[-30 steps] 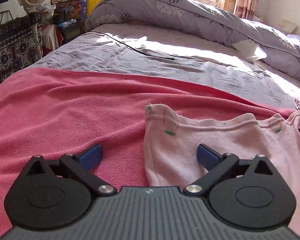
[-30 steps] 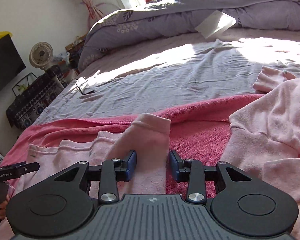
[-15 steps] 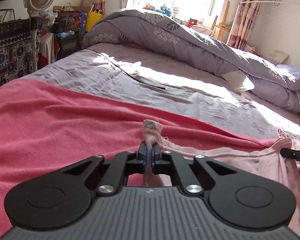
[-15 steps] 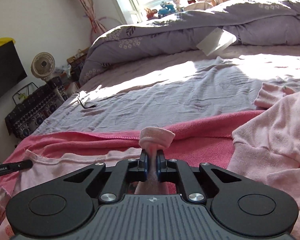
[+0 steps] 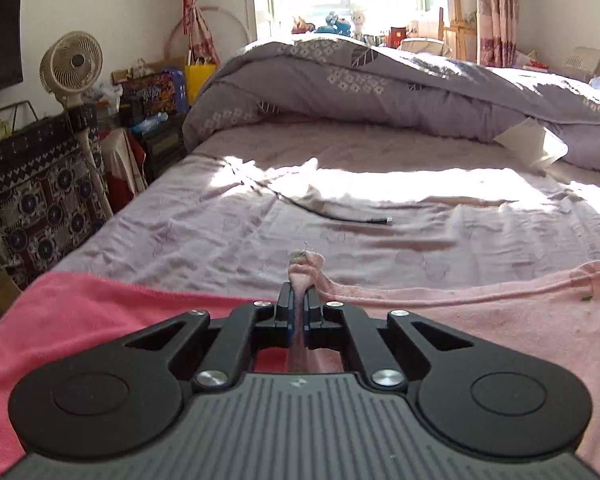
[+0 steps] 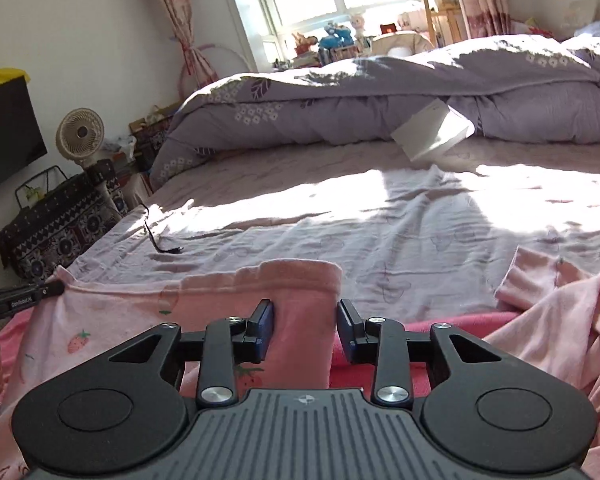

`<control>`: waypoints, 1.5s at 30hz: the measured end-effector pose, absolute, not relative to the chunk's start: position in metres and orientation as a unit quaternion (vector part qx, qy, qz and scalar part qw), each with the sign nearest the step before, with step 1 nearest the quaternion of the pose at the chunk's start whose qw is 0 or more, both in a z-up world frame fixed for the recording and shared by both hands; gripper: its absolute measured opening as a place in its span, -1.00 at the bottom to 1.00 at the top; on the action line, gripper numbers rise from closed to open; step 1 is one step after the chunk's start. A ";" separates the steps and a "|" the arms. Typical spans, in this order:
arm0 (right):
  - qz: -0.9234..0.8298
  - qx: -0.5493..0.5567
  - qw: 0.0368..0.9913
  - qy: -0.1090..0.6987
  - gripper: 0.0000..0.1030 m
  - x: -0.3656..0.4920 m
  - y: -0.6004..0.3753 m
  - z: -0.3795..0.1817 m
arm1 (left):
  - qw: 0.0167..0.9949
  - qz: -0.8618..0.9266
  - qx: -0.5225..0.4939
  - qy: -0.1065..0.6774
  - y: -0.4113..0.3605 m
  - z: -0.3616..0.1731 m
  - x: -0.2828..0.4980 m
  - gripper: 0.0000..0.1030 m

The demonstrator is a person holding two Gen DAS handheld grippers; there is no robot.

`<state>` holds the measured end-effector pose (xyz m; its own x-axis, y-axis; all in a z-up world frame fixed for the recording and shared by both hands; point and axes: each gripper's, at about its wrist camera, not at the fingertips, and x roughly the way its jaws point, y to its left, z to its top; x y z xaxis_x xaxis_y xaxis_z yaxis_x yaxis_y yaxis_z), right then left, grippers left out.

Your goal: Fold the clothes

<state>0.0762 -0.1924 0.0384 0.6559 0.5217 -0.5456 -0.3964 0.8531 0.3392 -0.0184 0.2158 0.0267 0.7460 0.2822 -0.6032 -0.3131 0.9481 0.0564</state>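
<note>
A pale pink garment (image 5: 480,320) with small strawberry prints lies over a deep pink towel (image 5: 100,312) on the bed. My left gripper (image 5: 298,308) is shut on a corner of the garment's edge, which sticks up past the fingertips. In the right wrist view that left gripper's tip (image 6: 46,290) holds the corner at the far left. My right gripper (image 6: 305,322) has its jaws opening, with the garment's pink sleeve cuff (image 6: 300,280) standing loose between the blue pads. More pink cloth (image 6: 560,312) is bunched at the right.
The bed has a lilac sheet (image 5: 380,208) with a black cable (image 5: 340,216) on it and a rolled purple duvet (image 5: 380,84) at the back. A white paper (image 6: 432,132) leans on the duvet. A fan (image 5: 70,64) and patterned furniture (image 5: 28,200) stand left of the bed.
My left gripper shut on the garment's corner and carried it up the bed toward the sheet. The right gripper pinched the sleeve cuff, lifted a little, and has spread its jaws apart again.
</note>
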 end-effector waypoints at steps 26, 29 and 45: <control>0.339 0.064 0.848 0.401 0.10 -0.048 -0.263 0.030 | 0.920 0.190 -0.211 0.271 0.319 0.066 -0.089 -0.71; 0.351 0.071 0.831 0.425 0.13 -0.077 -0.259 0.019 | 0.937 0.154 -0.150 0.275 0.300 0.084 -0.131 -0.70; 0.107 -0.138 0.934 0.313 -0.61 -0.157 -0.241 0.042 | 0.951 -0.058 0.050 0.299 0.118 0.073 -0.370 0.13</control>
